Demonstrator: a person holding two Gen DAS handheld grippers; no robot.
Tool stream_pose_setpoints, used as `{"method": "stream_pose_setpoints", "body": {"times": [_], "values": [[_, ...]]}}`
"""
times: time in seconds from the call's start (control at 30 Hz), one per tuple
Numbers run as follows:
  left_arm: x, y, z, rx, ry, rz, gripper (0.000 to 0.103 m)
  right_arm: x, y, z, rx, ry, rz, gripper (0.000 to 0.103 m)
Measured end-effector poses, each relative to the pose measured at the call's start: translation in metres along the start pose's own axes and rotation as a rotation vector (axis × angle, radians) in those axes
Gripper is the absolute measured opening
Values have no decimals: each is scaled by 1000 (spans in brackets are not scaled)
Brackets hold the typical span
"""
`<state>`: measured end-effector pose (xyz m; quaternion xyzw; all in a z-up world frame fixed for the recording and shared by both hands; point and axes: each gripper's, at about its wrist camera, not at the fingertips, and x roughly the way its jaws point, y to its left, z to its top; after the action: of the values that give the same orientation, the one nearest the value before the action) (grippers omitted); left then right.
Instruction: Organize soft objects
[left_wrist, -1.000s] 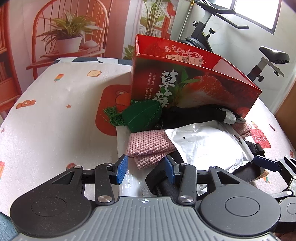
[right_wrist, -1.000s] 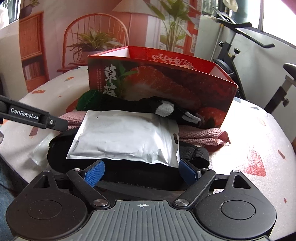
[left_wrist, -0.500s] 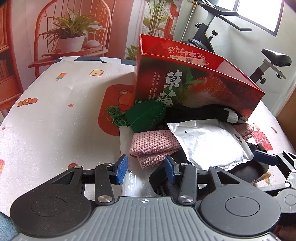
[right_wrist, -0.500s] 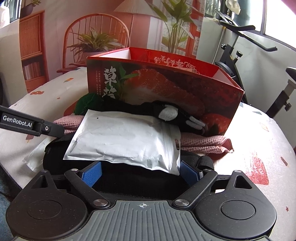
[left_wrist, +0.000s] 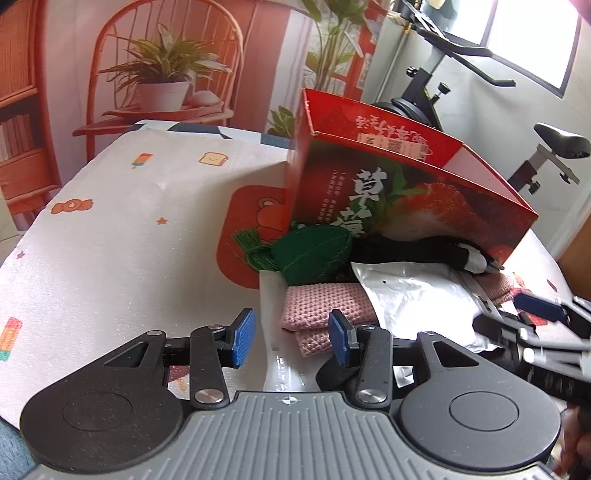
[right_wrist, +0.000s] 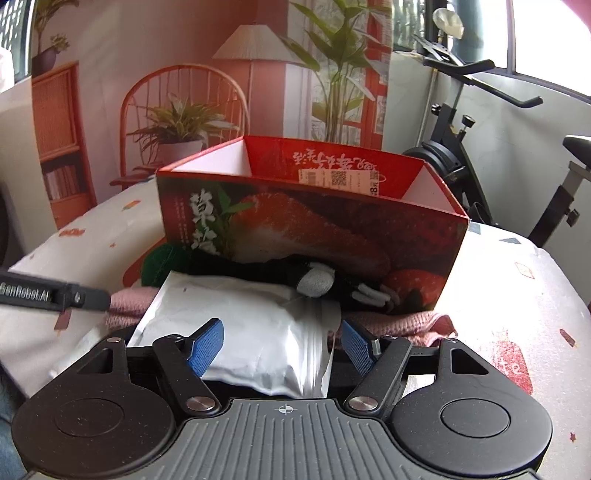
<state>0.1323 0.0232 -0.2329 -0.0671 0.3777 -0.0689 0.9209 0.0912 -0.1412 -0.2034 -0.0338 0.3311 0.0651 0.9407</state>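
A pile of soft things lies against the front of the open red strawberry box (right_wrist: 295, 229) (left_wrist: 406, 199). On top is a silver pouch (right_wrist: 258, 332) (left_wrist: 417, 299). Beside and under it are a black glove (right_wrist: 314, 277), a green leaf-shaped fabric (left_wrist: 314, 254) and a pink knitted cloth (left_wrist: 325, 306). My right gripper (right_wrist: 280, 345) straddles the near end of the pouch; its jaws are closing and the right pad still stands clear of it. My left gripper (left_wrist: 291, 339) is open over a clear plastic bag (left_wrist: 273, 332), short of the pink cloth.
The cartoon-print tablecloth (left_wrist: 110, 258) is bare to the left of the pile. An exercise bike (right_wrist: 461, 166) stands behind the table at the right. A black padded strap lies under the pouch. The table's edge curves close by on the right.
The right gripper's jaws have narrowed around the silver pouch and the gripper has lifted slightly. In the left wrist view the right gripper has come in over the pouch. The left gripper has held still.
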Motion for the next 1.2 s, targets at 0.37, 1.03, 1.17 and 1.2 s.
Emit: {"method": "stream_pose_setpoints", "body": {"times": [0.37,1.03,1.17,1.2], "values": [[1,-5,-4,34,1,-13,46,5,11,-28,-26,60,7,75],[1,-6,8,43,-30,-73,45,16,-7,9,43,-31,42,63],[1,-13,18,67,-59,-127,45,25,-13,22,65,-41,53,62],[3,-14,20,75,-61,-136,45,27,-15,24,74,-42,55,62]]}}
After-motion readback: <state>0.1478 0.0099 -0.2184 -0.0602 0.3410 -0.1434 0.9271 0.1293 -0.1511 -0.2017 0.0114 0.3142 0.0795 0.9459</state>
